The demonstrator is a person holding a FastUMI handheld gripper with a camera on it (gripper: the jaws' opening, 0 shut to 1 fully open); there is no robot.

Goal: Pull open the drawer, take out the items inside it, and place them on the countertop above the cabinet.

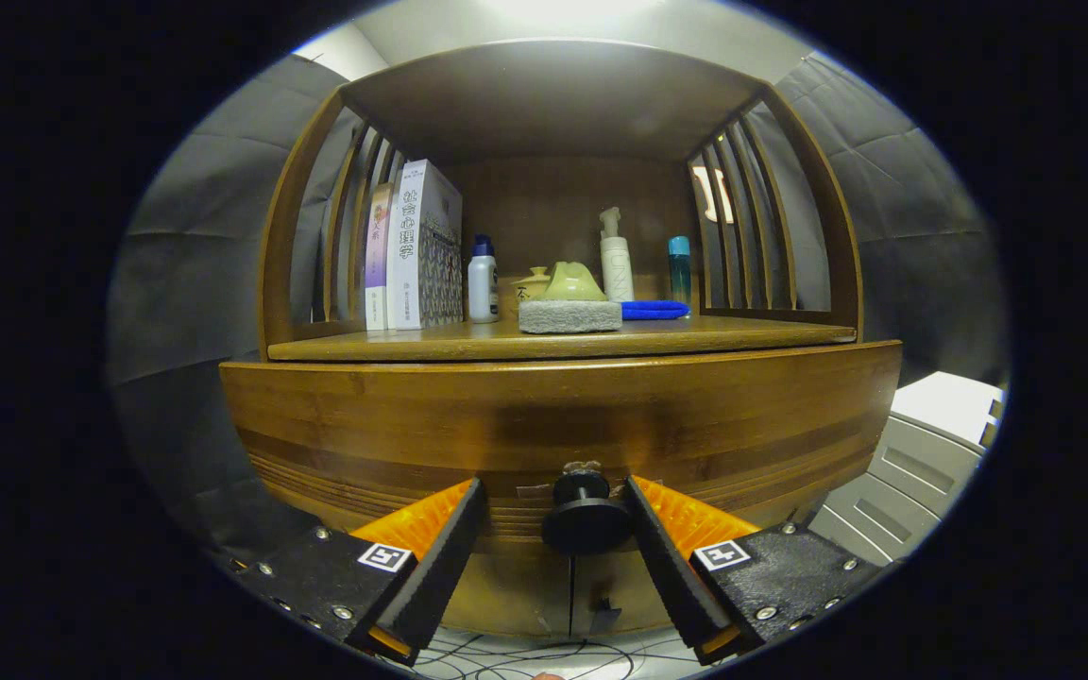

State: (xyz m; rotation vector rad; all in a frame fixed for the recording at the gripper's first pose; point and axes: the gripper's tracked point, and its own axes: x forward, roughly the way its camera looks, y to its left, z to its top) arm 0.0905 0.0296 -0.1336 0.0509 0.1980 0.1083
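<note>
The hand-held two-finger gripper (558, 529) points level and straight ahead, toward twelve o'clock. Its fingers (450, 552) are spread apart, one angling in from seven o'clock and the other from five o'clock, neither pressing on anything.

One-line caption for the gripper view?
Open hand-held gripper brackets the closed drawer at its black knob, fingers not yet touching.
</note>
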